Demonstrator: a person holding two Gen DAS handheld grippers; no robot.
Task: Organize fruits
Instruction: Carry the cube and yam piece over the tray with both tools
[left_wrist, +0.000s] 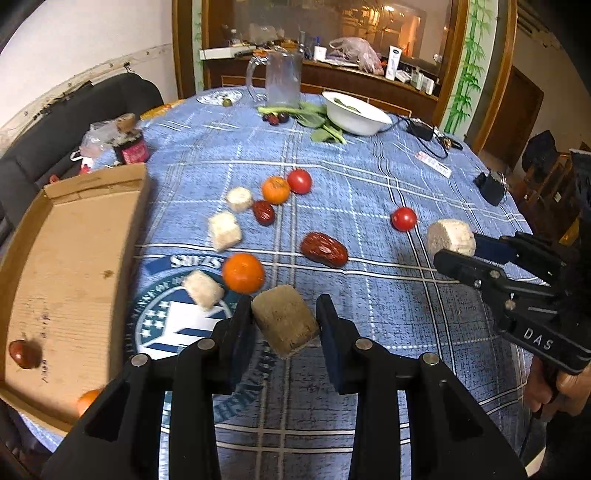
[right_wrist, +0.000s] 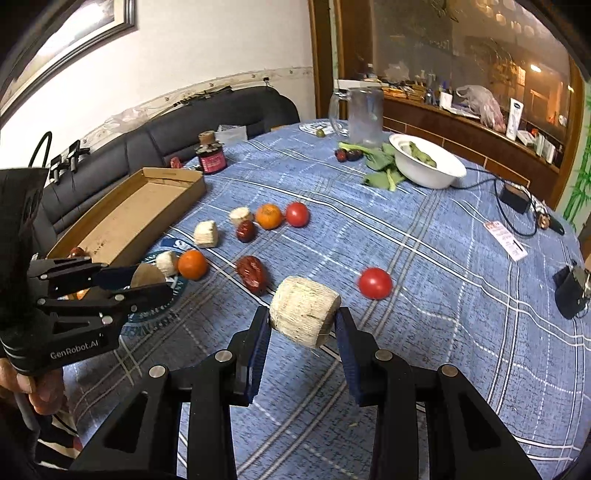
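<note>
My left gripper (left_wrist: 284, 311) is shut on a tan sugarcane chunk (left_wrist: 286, 325), lifted above the blue checked tablecloth (left_wrist: 369, 295). My right gripper (right_wrist: 302, 317) is shut on a paler chunk (right_wrist: 304, 319), also held off the cloth. Each gripper shows in the other's view, left (right_wrist: 149, 280) and right (left_wrist: 456, 248). On the cloth lie two oranges (left_wrist: 243, 273) (left_wrist: 275, 189), two tomatoes (left_wrist: 299, 181) (left_wrist: 404, 218), two red dates (left_wrist: 324, 249) (left_wrist: 263, 212) and three pale chunks (left_wrist: 224, 230). The cardboard tray (left_wrist: 74, 258) at the left holds a dark red fruit (left_wrist: 24, 353) and an orange (left_wrist: 86, 400).
At the far side stand a white bowl (left_wrist: 354, 112), leafy greens (left_wrist: 317, 118) and a glass mug (left_wrist: 282, 77). A red-labelled jar (left_wrist: 131, 147) sits behind the tray. Black adapters and a cable (left_wrist: 421, 131) lie at the right edge. A dark sofa (right_wrist: 221, 110) borders the table.
</note>
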